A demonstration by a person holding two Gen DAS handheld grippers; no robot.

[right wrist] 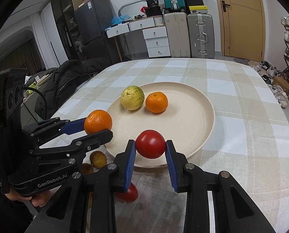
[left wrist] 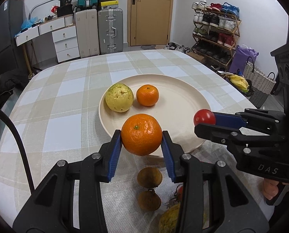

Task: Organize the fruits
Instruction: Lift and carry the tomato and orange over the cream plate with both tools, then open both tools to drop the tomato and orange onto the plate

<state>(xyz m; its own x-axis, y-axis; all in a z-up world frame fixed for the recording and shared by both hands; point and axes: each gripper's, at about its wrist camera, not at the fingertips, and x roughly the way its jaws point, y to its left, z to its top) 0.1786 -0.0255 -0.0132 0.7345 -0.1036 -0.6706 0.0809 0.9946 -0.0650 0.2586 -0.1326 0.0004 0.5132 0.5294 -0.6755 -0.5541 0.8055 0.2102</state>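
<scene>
Nearest the cameras, short of the plate (left wrist: 185, 104), two brownish fruits (left wrist: 149, 177) lie one behind the other on the checked surface (left wrist: 53, 104), with a rough yellow-green fruit (left wrist: 168, 220) and another red tomato (right wrist: 127, 193) beside them, partly hidden by the fingers. Over the plate's near rim, the left gripper (left wrist: 142, 136) has its blue-padded fingers clamped on a large orange (left wrist: 141, 134), pressing on both sides. To the right of it, just above that same rim, the right gripper (right wrist: 150, 144) pinches a red tomato (right wrist: 150, 144) between its pads. Farther in, on the plate's back half, a pale yellow guava-like fruit (left wrist: 119, 98) and a small mandarin (left wrist: 147, 95) sit close together. Beyond the plate the surface runs back toward suitcases (left wrist: 110, 31) and a wooden door (left wrist: 151, 12).
</scene>
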